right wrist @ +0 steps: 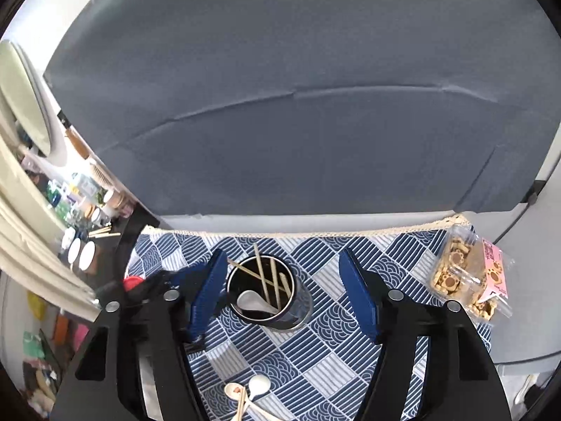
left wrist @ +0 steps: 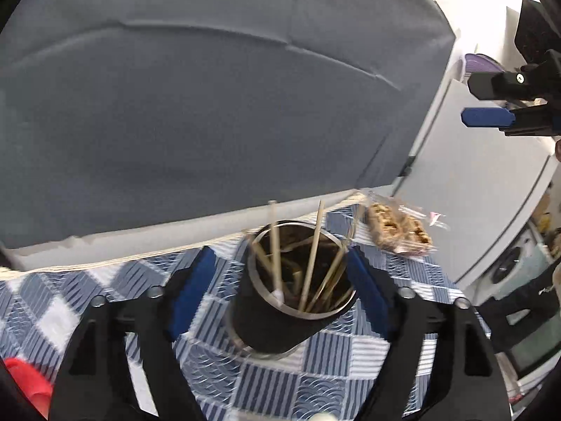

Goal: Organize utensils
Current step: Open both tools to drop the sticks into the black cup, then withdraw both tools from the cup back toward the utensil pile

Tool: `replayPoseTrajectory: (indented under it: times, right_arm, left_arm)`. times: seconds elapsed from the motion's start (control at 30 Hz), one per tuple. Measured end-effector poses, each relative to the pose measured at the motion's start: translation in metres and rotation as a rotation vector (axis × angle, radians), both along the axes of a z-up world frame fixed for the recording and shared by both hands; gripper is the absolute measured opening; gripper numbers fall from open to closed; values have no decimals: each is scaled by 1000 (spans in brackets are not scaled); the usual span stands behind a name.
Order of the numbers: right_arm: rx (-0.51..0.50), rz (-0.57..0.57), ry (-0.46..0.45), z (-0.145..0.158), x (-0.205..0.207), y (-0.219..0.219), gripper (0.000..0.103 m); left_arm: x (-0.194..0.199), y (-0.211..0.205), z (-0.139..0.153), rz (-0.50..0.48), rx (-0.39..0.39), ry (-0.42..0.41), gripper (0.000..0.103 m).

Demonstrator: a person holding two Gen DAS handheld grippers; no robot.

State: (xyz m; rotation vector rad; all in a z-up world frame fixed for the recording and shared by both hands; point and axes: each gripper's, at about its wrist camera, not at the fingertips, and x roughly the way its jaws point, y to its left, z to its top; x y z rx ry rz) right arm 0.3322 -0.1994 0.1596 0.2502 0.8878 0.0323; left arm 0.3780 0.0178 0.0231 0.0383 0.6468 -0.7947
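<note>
A black and steel utensil cup (left wrist: 280, 319) stands on the blue patterned tablecloth (left wrist: 315, 379). It holds several wooden chopsticks (left wrist: 313, 256) and a white spoon (right wrist: 250, 300). My left gripper (left wrist: 280, 284) is open, its jaws either side of the cup without touching it. My right gripper (right wrist: 280, 298) is open and empty, higher up, looking down on the cup (right wrist: 263, 289). Two white spoons (right wrist: 257, 387) and chopsticks (right wrist: 241, 403) lie on the cloth near the front edge. The right gripper also shows in the left wrist view (left wrist: 491, 101).
A clear pack of biscuits (right wrist: 466, 277) lies at the cloth's right back corner; it also shows in the left wrist view (left wrist: 399, 229). A grey board (right wrist: 298, 105) stands behind the table. A red object (left wrist: 28, 382) sits at the left. Cluttered shelves (right wrist: 70, 210) are at the left.
</note>
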Motion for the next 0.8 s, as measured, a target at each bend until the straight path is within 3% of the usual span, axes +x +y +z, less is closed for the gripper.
replayPoseTrajectory:
  times: [0.07, 0.13, 0.33, 0.6, 0.8]
  right_arm:
    - [14, -6, -6, -4, -5, -2, 80]
    - [33, -1, -1, -8, -8, -4, 84]
    - [34, 31, 40, -34, -20, -3, 86]
    - [34, 101, 64, -72, -48, -6, 87]
    - [-59, 201, 130, -108, -66, 3, 87]
  left_arm:
    - [-6, 12, 4, 24, 18, 7, 89]
    - [-8, 22, 6, 58, 42, 15, 91]
    - [-30, 61, 0, 154, 85, 50, 97]
    - [-73, 92, -23, 266, 157, 72, 97]
    - [-108, 103, -35, 315, 182, 100, 97]
